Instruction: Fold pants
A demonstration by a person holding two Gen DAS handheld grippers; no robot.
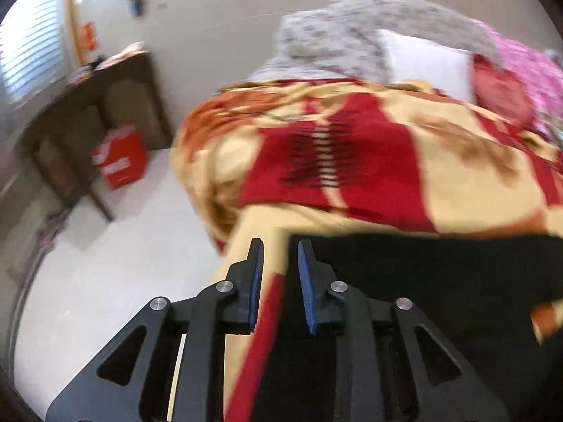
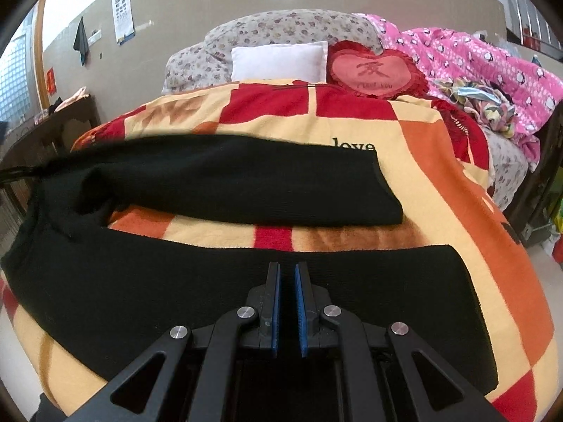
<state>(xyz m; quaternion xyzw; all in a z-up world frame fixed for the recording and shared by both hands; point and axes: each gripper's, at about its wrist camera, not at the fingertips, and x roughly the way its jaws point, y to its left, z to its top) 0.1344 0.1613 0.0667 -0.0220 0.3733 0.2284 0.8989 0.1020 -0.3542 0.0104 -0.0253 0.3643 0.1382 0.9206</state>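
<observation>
Black pants point(image 2: 225, 183) lie across a red, orange and cream blanket point(image 2: 440, 161) on a bed, the two legs spread apart with a strip of blanket between them. My right gripper point(image 2: 287, 274) hovers over the near leg point(image 2: 140, 295), its blue pads a small gap apart with nothing between them. In the blurred left wrist view, my left gripper point(image 1: 280, 249) is open at the left end of the pants point(image 1: 440, 288), just above the blanket point(image 1: 387, 161), holding nothing.
A white pillow point(image 2: 278, 59), a red heart cushion point(image 2: 376, 70) and a pink quilt point(image 2: 485, 59) lie at the head of the bed. A dark wooden table point(image 1: 81, 112) and a red box point(image 1: 119, 158) stand on the floor to the left.
</observation>
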